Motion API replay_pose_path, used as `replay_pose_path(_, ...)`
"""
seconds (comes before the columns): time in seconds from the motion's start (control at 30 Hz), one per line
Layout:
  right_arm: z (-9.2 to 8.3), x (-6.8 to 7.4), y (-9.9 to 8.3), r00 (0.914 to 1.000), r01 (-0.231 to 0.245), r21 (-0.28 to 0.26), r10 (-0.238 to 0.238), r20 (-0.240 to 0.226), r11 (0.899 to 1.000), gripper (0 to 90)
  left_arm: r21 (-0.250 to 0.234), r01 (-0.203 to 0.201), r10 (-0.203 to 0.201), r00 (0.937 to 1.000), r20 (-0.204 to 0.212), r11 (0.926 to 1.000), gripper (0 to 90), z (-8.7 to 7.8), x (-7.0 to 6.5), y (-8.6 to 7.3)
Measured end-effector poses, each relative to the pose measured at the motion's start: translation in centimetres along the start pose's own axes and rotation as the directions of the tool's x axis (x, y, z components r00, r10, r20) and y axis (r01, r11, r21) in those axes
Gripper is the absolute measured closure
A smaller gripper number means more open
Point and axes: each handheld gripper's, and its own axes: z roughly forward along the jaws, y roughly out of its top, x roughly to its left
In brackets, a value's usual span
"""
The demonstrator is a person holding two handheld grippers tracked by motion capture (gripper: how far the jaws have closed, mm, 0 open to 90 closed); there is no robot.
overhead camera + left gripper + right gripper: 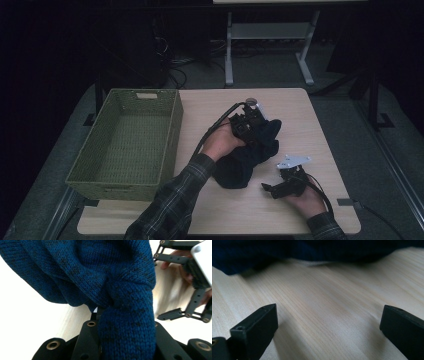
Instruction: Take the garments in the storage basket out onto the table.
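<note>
A dark blue knitted garment [245, 161] lies bunched in the middle of the light wooden table [300, 115]. My left gripper [248, 126] sits at the garment's far end, and in the left gripper view a thick fold of the knit [125, 322] is pinched between its black jaws. My right gripper [270, 188] rests low on the table near the front right, just right of the garment, with its jaws pointing left. Its jaws [328, 322] stand wide open over bare wood, and the garment's edge [312, 252] lies ahead of them. The left gripper view also shows the right gripper [190, 290] beyond the fabric.
A green woven basket [125, 145] stands along the table's left side, and nothing shows inside it. Behind the table are the white legs of a desk [270, 45] and cables on the dark floor. The table's front edge is close to the right hand.
</note>
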Motion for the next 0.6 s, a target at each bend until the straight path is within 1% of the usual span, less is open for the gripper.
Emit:
replay_pose_path(0.07, 0.0, 0.0, 0.0, 1.0, 0.0, 0.0, 0.0, 0.0, 1.0, 1.1, -0.008, 0.007, -0.007, 0.9999, 0.008, 0.9999, 75.9, 0.6, 0.2, -0.1)
replay_pose_path(0.13, 0.0, 0.0, 0.0, 1.0, -0.001, 0.001, 0.001, 0.0, 1.0, 1.1, -0.004, 0.014, -0.014, 0.9997, 0.02, 0.9999, 75.8, 1.1, 0.6, -0.3)
replay_pose_path(0.33, 0.0, 0.0, 0.0, 1.0, -0.002, 0.001, 0.002, -0.002, 1.0, 1.1, -0.002, 0.034, -0.034, 0.9989, 0.032, 0.9994, 75.8, 2.3, 1.2, -0.6)
replay_pose_path(0.37, 0.0, 0.0, 0.0, 1.0, -0.002, 0.001, 0.002, -0.002, 1.0, 1.1, 0.005, 0.027, -0.027, 0.999, 0.035, 0.9996, 75.8, 2.6, 1.4, -0.7)
replay_pose_path(0.6, 0.0, 0.0, 0.0, 1.0, -0.002, 0.001, 0.002, -0.001, 1.0, 1.1, 0.03, 0.047, -0.048, 0.9982, 0.037, 0.9985, 75.7, 4.6, 2.1, -1.1)
